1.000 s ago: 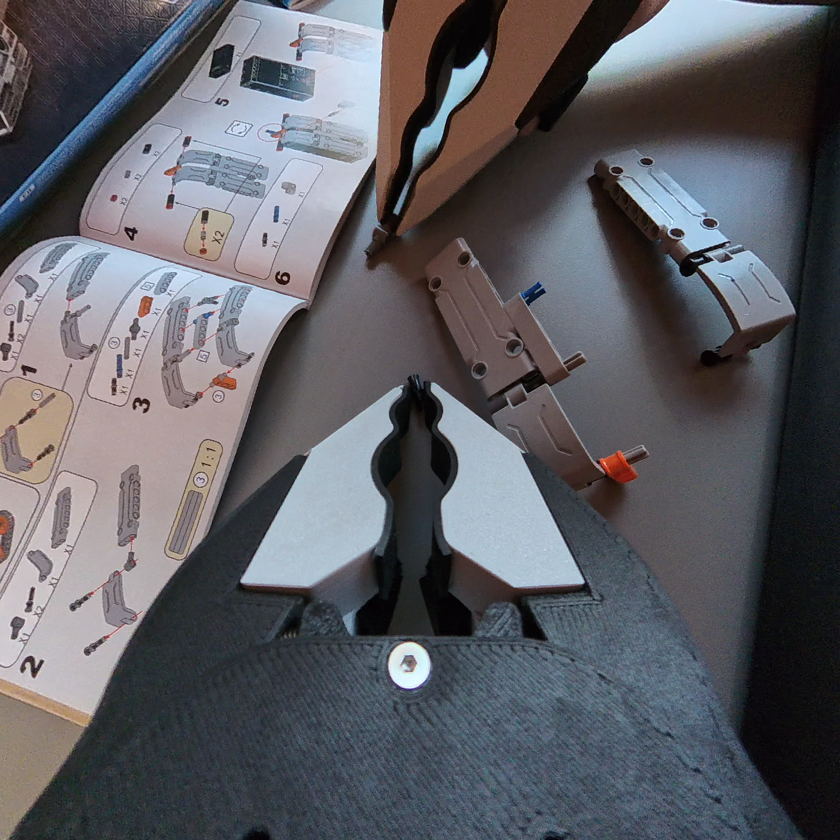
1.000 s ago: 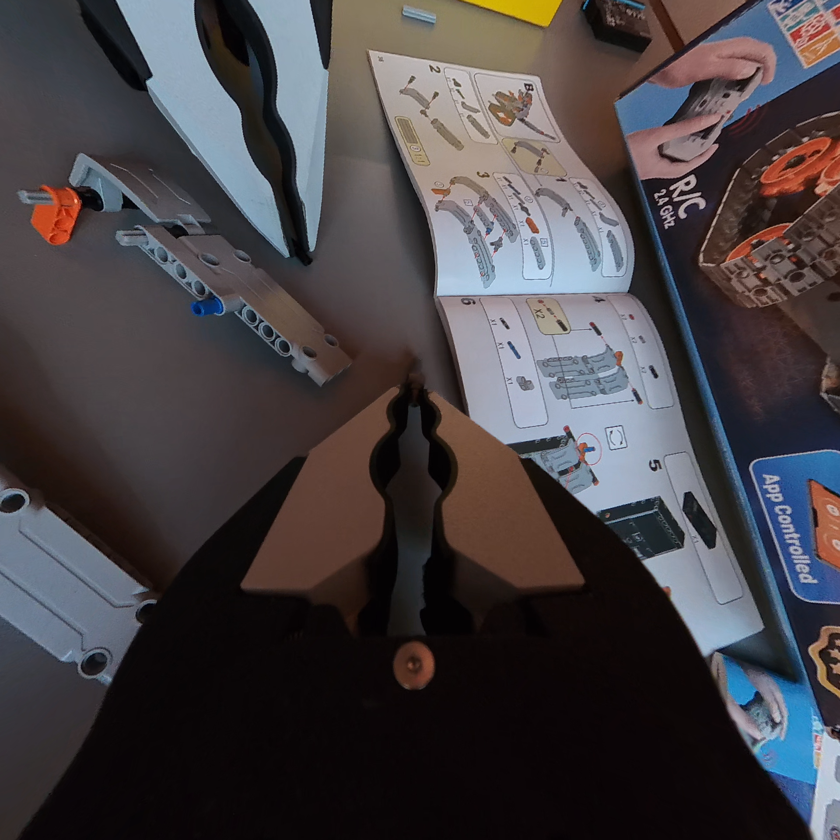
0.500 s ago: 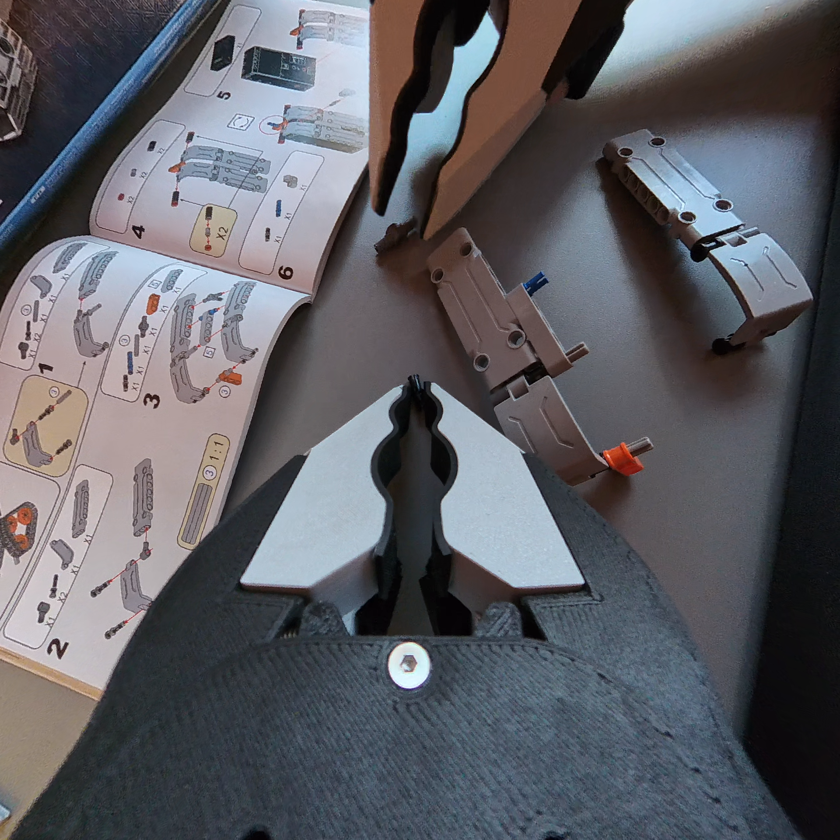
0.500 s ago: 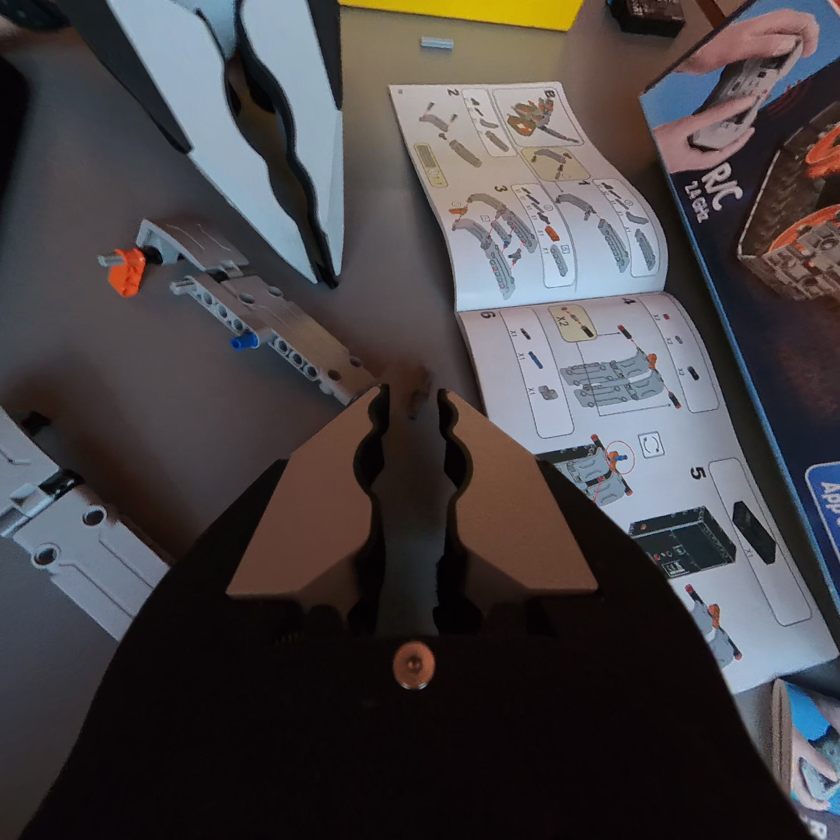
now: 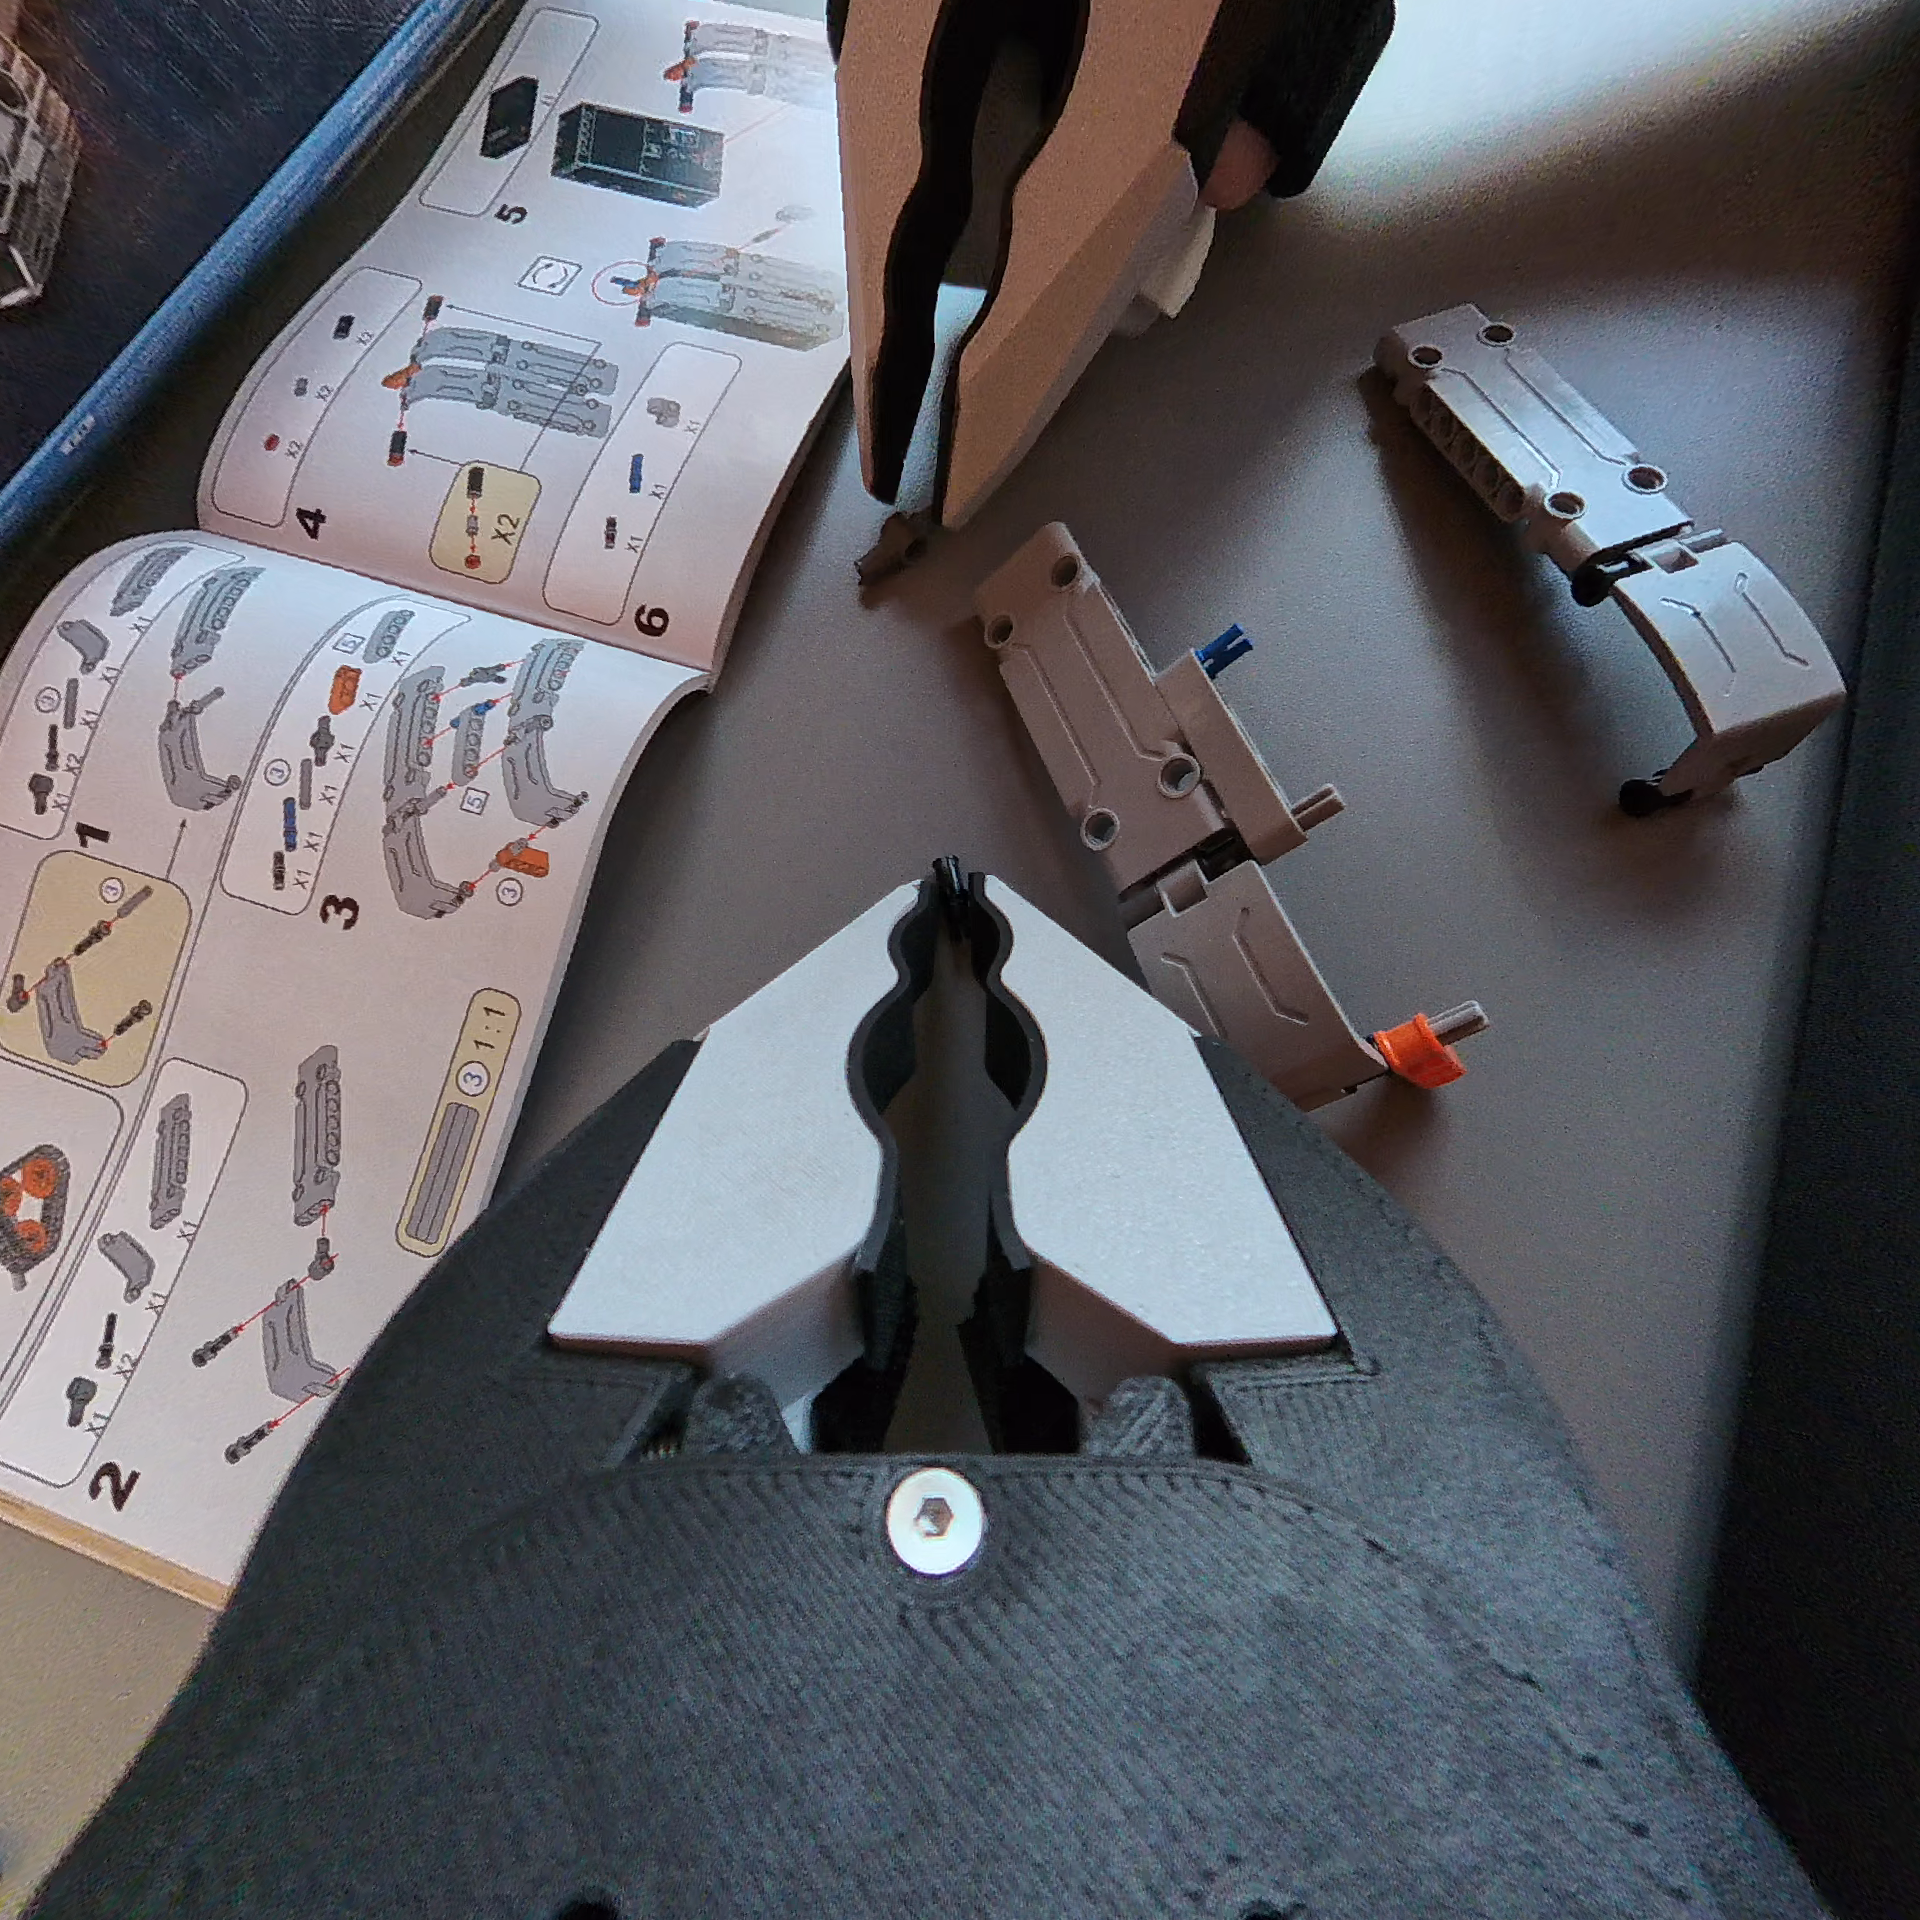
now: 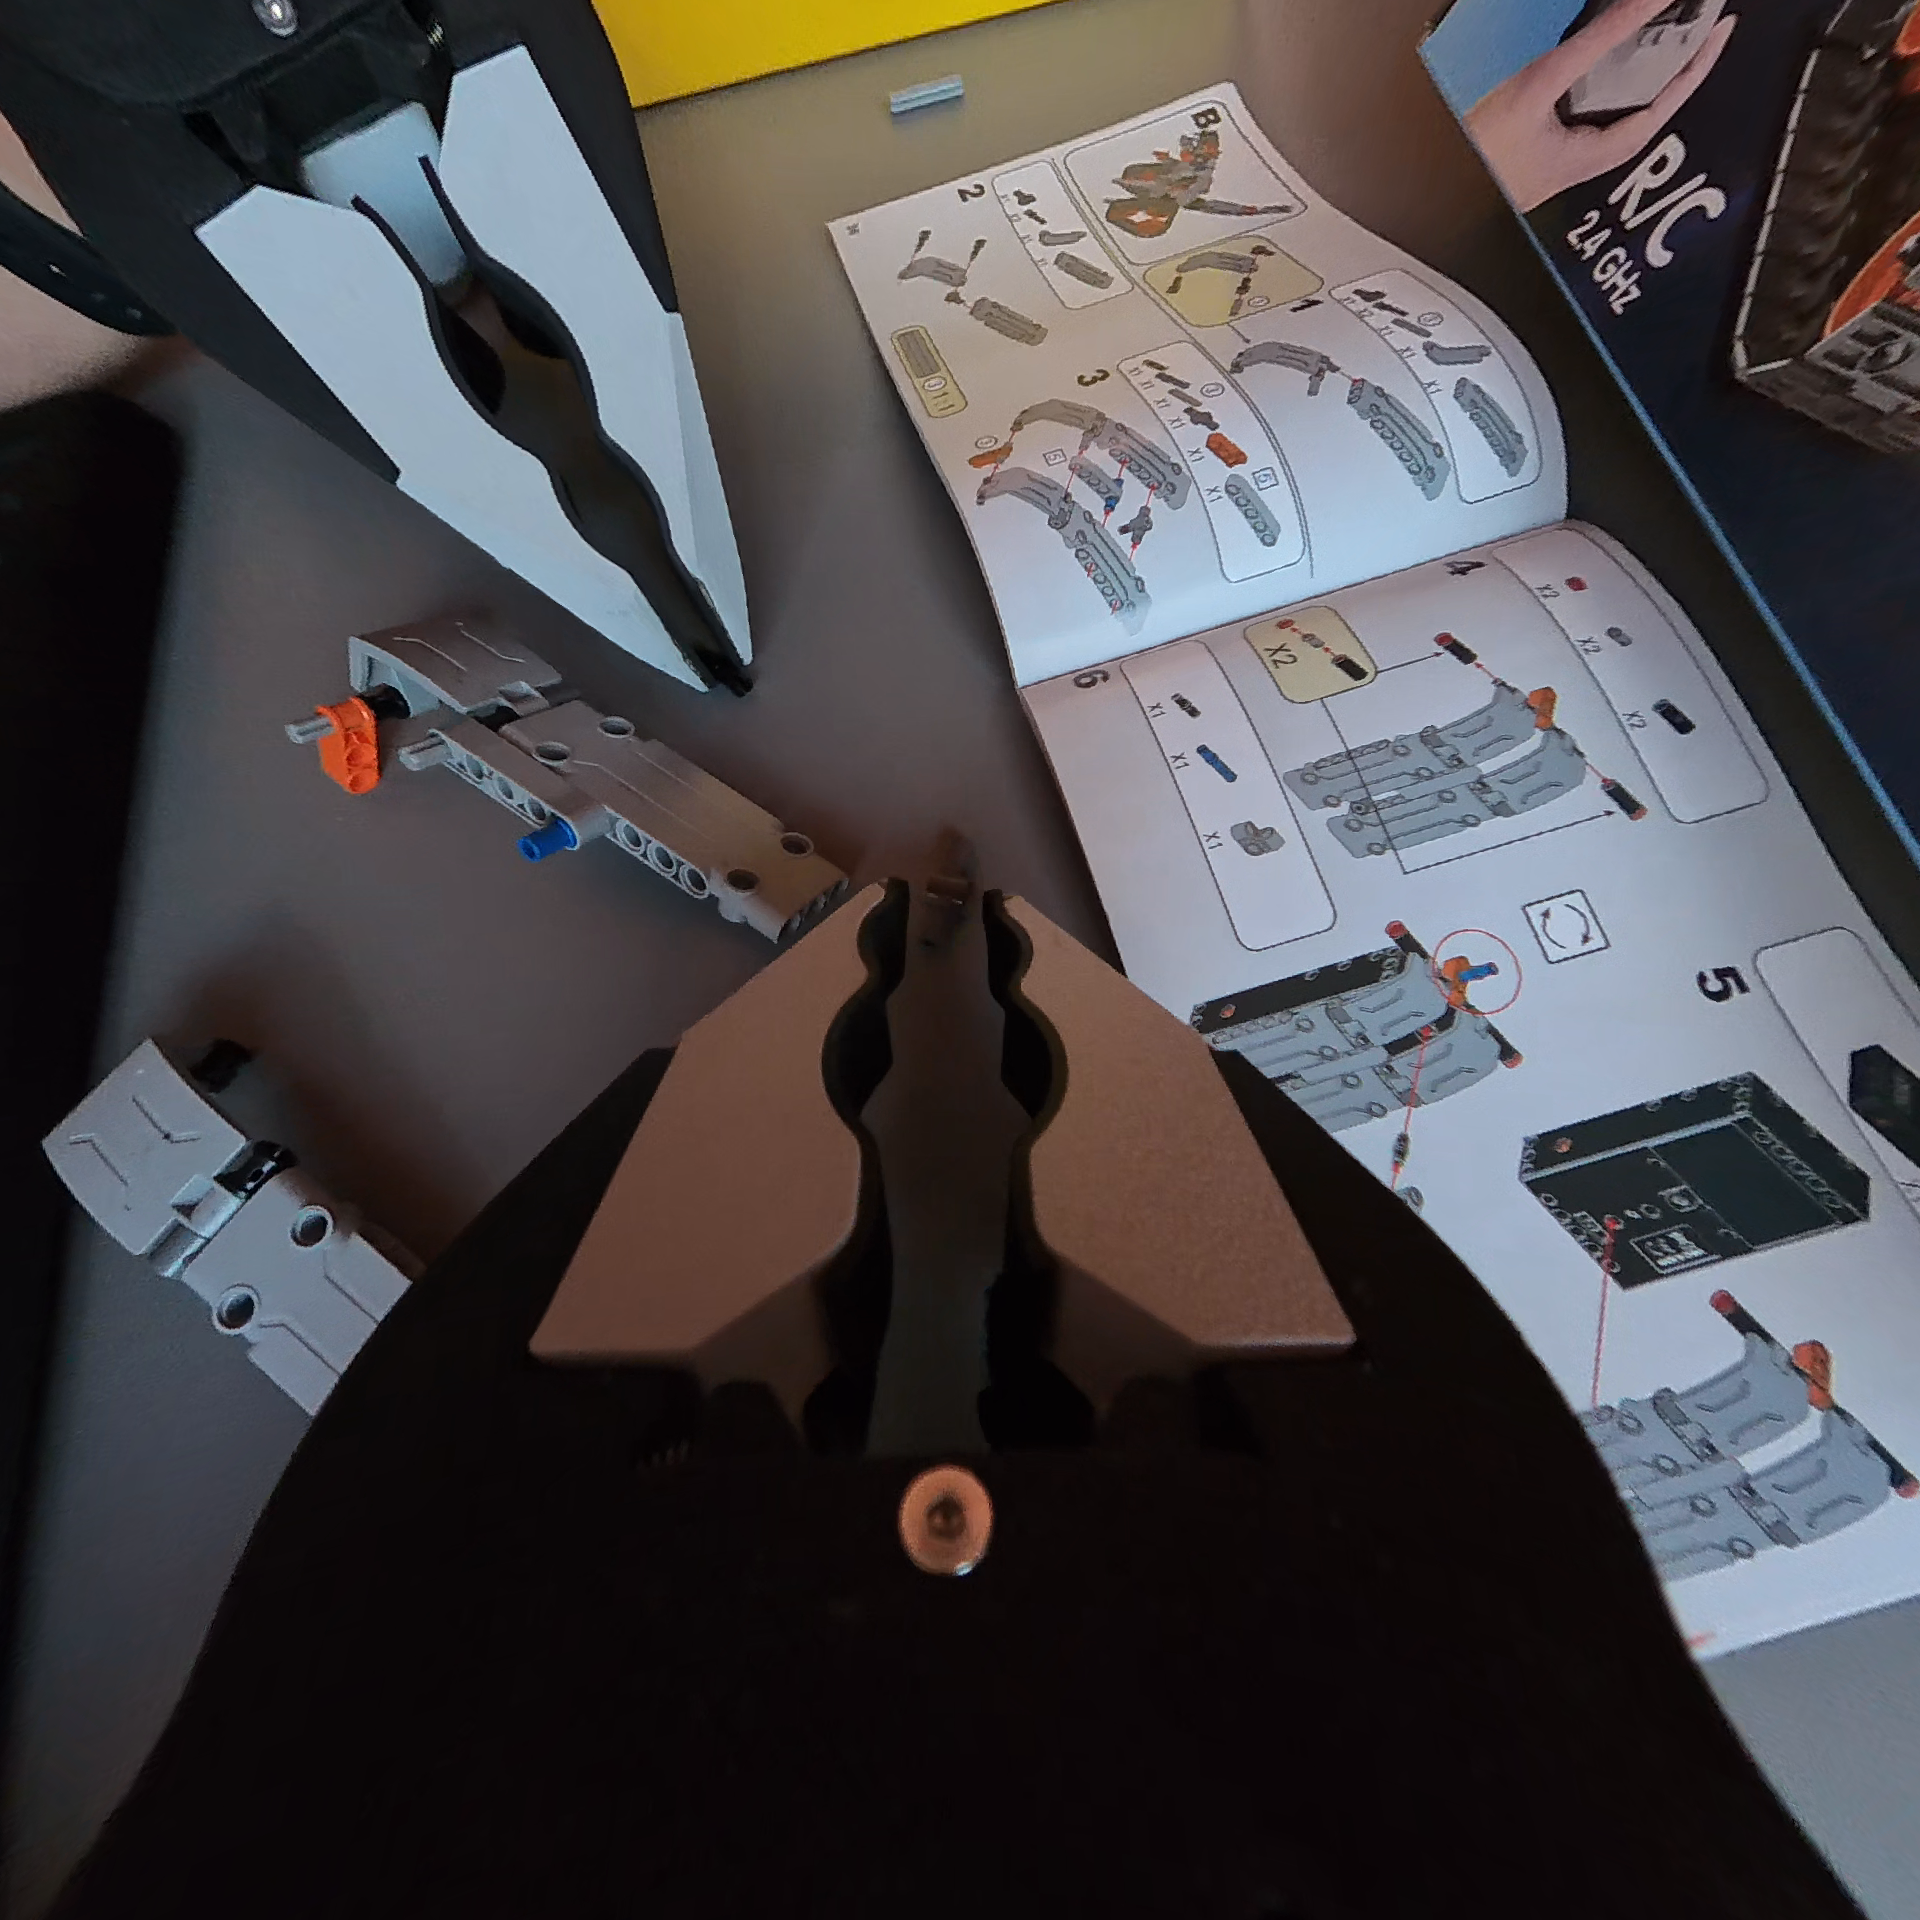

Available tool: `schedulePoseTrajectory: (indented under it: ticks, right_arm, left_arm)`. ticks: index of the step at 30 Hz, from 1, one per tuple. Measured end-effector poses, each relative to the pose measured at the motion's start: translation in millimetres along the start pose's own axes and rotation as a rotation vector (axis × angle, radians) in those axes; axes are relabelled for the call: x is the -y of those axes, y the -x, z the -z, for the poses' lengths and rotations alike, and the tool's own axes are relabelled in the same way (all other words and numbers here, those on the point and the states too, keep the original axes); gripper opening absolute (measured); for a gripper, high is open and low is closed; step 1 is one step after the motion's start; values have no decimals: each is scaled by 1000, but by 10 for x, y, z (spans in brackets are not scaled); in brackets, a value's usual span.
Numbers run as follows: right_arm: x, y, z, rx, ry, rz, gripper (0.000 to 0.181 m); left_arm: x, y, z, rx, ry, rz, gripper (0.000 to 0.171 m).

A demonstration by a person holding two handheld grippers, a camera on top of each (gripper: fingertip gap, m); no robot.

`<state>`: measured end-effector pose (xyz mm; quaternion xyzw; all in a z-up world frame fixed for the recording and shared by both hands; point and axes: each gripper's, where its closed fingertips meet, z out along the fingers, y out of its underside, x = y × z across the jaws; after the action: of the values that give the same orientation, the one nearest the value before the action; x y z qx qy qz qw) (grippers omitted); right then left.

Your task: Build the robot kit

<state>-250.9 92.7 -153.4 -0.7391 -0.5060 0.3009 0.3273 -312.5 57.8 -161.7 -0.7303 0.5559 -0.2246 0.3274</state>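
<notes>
My left gripper (image 5: 948, 906) is shut on a small black pin (image 5: 950, 875) and hovers over the grey table beside a grey panel assembly (image 5: 1174, 810) with a blue pin and an orange connector. My right gripper (image 6: 940, 902) is closed narrowly on a small grey-brown piece (image 6: 951, 857) that touches the table by the booklet's edge. In the left wrist view the right gripper (image 5: 914, 499) points down with that piece (image 5: 891, 549) sticking out under its tips. In the right wrist view the left gripper (image 6: 722, 670) stands just beyond the same assembly (image 6: 582, 769).
A second grey panel assembly (image 5: 1621, 561) lies farther right, also in the right wrist view (image 6: 218, 1216). An open instruction booklet (image 5: 312, 831) lies beside a blue printed box (image 6: 1766, 260). A small grey bar (image 6: 925, 96) and a yellow sheet (image 6: 810, 31) lie far off. A dark strip (image 5: 1849, 1039) borders the table. The tips of one gripper are about 8 cm away from the tips of the other. Measured from the fingertips, the small grey bar (image 6: 925, 96) is 20 cm or so from the left gripper and 25 cm from the right.
The right gripper was shut a second ago, opened over the small grey-brown piece half a second ago, and has now closed on it again. The left gripper stays shut on the black pin.
</notes>
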Motion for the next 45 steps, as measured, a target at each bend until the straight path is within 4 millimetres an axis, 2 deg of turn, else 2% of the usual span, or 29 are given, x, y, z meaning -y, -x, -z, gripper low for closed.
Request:
schedulePoseTrajectory:
  ticks: [8, 17, 23, 25, 27, 30, 36, 45]
  right_arm:
    - [-32, 24, -11, 9, 18, 78, 9]
    - [-28, 84, 19, 65, 9, 36, 6]
    - [-18, 89, 86, 112, -14, 79, 13]
    - [-19, 50, 76, 108, -16, 131, 20]
    - [10, 109, 77, 151, -33, 216, 29]
    - [54, 61, 53, 111, -50, 321, 32]
    - [-41, 21, -24, 108, 29, 359, 32]
    - [-44, 44, -53, 133, 44, 326, 29]
  left_arm:
    - [-4, -20, 8, -8, 1, 4, 9]
    - [-17, 12, 22, 4, 4, 13, 7]
    - [-8, 5, 12, 0, -1, 13, 9]
    - [-6, 6, 12, 1, 0, 14, 9]
    - [-6, 5, 11, 3, 2, 10, 8]
    - [-7, 5, 12, 4, 2, 9, 8]
    - [-7, 7, 11, 6, 3, 5, 7]
    - [-3, 10, 8, -3, -6, 21, 7]
